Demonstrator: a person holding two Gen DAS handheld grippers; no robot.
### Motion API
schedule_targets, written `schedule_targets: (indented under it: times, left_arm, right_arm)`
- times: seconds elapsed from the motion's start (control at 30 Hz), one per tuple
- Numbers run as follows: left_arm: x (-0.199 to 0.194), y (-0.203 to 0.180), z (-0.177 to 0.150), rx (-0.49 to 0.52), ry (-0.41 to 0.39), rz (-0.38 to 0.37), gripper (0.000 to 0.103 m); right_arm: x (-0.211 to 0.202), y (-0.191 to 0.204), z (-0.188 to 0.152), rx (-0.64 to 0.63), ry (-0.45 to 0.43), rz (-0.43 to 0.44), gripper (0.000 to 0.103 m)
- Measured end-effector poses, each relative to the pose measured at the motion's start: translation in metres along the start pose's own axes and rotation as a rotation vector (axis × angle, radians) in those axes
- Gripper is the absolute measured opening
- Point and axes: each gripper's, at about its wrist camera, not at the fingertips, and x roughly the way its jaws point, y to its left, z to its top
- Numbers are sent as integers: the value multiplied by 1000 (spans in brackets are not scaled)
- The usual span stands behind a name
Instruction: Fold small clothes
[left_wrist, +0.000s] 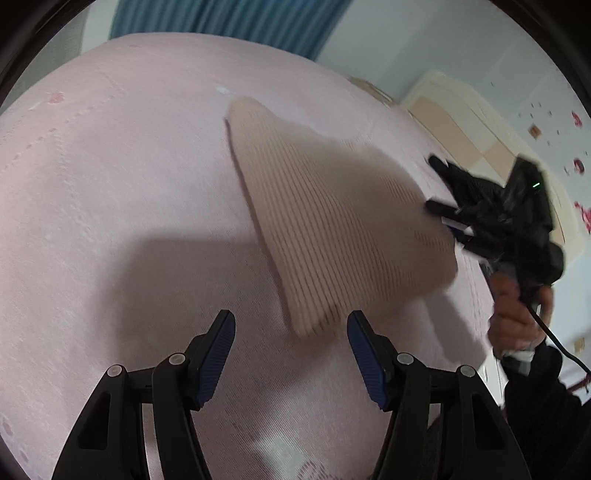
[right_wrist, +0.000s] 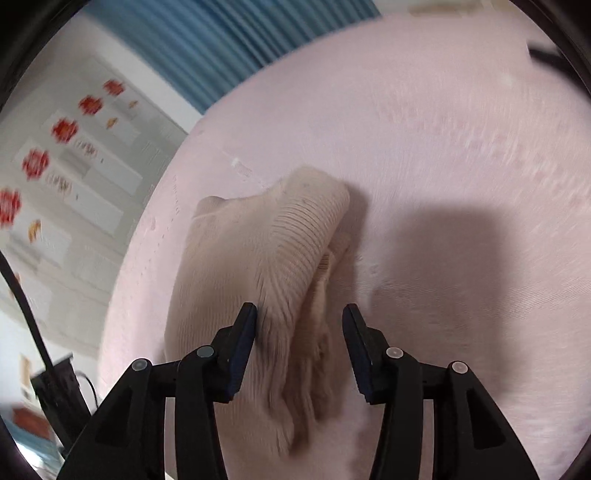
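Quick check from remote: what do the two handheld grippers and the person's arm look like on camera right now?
Both the left gripper and right gripper have black angular linkage arms with round silver pivot pins and dark blue ribbed pads. Seen from the left camera, the right unit carries a small green light, a trailing black cable and a dark sleeve.
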Motion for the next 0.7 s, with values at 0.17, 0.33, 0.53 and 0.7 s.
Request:
schedule_targets:
  times: [0.17,0.33,0.53,0.7]
  left_arm:
    - [14,-11,-13,44,48,83,53]
    - [26,-18,-11,56,54,115,35]
    - [31,-23,-6,43,39,97,13]
    - [18,3,-1,-59,-19,67,10]
  right_arm:
    - [-45,7,-26,-90,-39,-20,48]
    - [-57,4,-53,-91,-23,-22,48]
    - [-56,0,-60,-55,-38,27,48]
    - [-48,19,-42,-80,-89,37,48]
